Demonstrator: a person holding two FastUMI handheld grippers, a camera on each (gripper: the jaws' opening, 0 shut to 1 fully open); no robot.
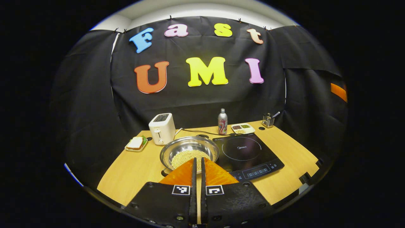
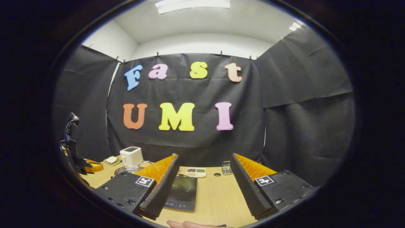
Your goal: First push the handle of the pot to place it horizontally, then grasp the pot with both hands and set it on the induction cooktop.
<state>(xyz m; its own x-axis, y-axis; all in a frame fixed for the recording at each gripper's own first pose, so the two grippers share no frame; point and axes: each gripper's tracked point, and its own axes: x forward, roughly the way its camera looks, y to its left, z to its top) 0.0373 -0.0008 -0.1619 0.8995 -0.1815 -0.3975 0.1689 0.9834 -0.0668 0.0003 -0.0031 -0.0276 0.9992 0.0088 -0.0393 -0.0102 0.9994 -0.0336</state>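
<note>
A small pale brand word stands at the centre of the ring on the induction cooktop (image 1: 245, 150), too small to read surely, and square black-and-white coded markers sit on the left gripper (image 1: 197, 164) and the right gripper (image 2: 204, 164).

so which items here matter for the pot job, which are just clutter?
Job: pot, induction cooktop, left gripper shut, right gripper open.
Clutter: toaster, sandwich plate, bottle, snack tray, utensil holder.
</note>
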